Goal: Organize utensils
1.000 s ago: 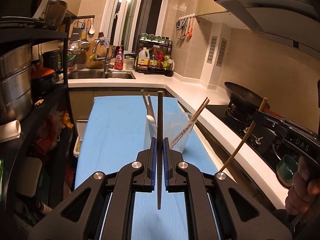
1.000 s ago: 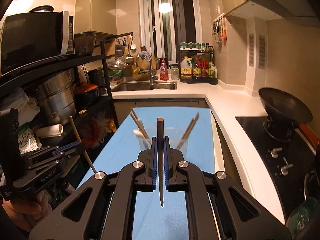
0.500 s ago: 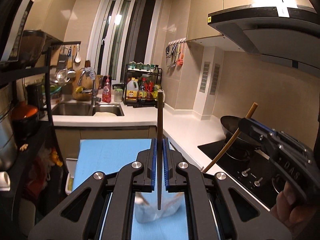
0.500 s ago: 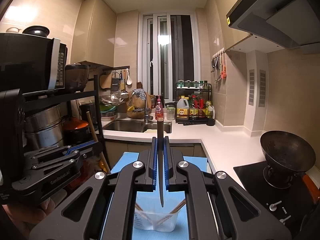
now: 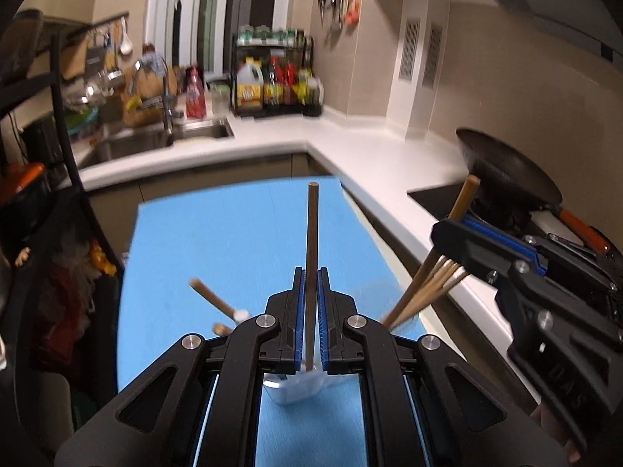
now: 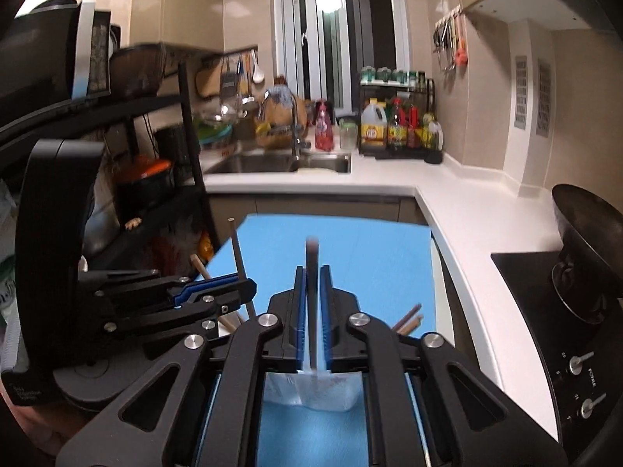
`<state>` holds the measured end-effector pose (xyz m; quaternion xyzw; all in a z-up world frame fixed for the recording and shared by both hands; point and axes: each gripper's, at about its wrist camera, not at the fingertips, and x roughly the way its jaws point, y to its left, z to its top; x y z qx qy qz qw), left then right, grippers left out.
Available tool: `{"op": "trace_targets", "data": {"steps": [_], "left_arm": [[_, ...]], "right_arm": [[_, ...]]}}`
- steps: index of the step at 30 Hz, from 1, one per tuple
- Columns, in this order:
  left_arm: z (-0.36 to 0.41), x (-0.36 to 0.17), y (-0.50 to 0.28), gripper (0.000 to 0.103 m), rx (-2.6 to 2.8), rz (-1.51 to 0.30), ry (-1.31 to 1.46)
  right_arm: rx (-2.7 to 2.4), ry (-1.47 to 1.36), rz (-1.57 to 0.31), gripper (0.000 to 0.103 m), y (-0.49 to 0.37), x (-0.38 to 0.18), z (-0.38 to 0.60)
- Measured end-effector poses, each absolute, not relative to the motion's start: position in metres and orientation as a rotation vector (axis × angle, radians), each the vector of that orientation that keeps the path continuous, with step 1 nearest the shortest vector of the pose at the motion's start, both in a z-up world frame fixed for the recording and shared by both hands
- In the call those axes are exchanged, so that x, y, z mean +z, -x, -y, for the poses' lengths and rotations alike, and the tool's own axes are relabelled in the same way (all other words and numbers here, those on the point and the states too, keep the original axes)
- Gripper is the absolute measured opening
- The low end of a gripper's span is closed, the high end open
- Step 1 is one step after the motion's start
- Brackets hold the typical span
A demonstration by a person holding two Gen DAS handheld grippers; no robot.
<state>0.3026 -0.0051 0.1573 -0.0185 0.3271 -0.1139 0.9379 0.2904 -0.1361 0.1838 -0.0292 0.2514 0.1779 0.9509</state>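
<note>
- Here, the dark chopstick (image 5: 311,257) stands nearly upright in the left gripper (image 5: 310,303), long axis vertical, butt end up, tip down over the clear cup (image 5: 296,389) on the blue mat (image 5: 218,241); pads clamped tight on it, presumably for a straight drop
- Meanwhile the right gripper (image 6: 312,303) is parting its jaws; the second chopstick (image 6: 312,272) between them looks blurred and upright, likely slipping free into the cup below
- Around them, other chopsticks (image 5: 420,292) lean out of the cup, fanned rightward, and two wooden handles (image 5: 212,297) tilt left
- Beyond, the white counter (image 5: 350,148), sink (image 5: 155,140) and wok (image 5: 506,171) stay well apart from the work
</note>
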Motion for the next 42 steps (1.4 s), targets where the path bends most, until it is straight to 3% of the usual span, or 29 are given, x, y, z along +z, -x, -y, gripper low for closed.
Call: {"op": "trace_targets", "data": {"steps": [1,2,3,10,13,17,20,22,24,30,42], "left_arm": [[0.002,0.156,-0.304,0.01,-0.235,-0.683,0.047],[-0.001,0.156,-0.303,0.022,-0.236,-0.687,0.06],[-0.005,0.158,-0.3,0.028,-0.237,-0.677,0.071],[-0.035,0.178,-0.243,0.029,-0.222,-0.564,0.11],[-0.046,0.172,-0.21,0.034,-0.188,-0.529,0.128],[-0.05,0.147,-0.169,0.053,-0.155,-0.517,0.138],[-0.045,0.123,-0.146,0.066,-0.126,-0.516,0.131],[-0.042,0.108,-0.136,0.075,-0.119,-0.509,0.142],[-0.038,0.096,-0.132,0.084,-0.09,-0.511,0.139],[-0.024,0.082,-0.134,0.095,-0.025,-0.461,0.037],[-0.028,0.066,-0.152,0.095,0.026,-0.518,0.102]], "right_arm": [[0.347,0.065,-0.521,0.033,-0.289,0.182,0.137],[0.348,0.062,-0.524,0.039,-0.287,0.182,0.139],[0.349,0.062,-0.525,0.039,-0.285,0.184,0.14],[0.341,0.048,-0.462,0.041,-0.247,0.201,0.161],[0.33,0.049,-0.441,0.045,-0.223,0.198,0.168],[0.298,0.049,-0.437,0.061,-0.19,0.178,0.175],[0.254,0.038,-0.434,0.083,-0.169,0.154,0.18],[0.198,0.031,-0.449,0.087,-0.16,0.135,0.183],[0.138,0.009,-0.458,0.098,-0.152,0.12,0.188],[0.09,0.016,-0.503,0.098,-0.154,0.093,0.195],[0.092,0.04,-0.434,0.098,-0.165,0.079,0.197]]}}
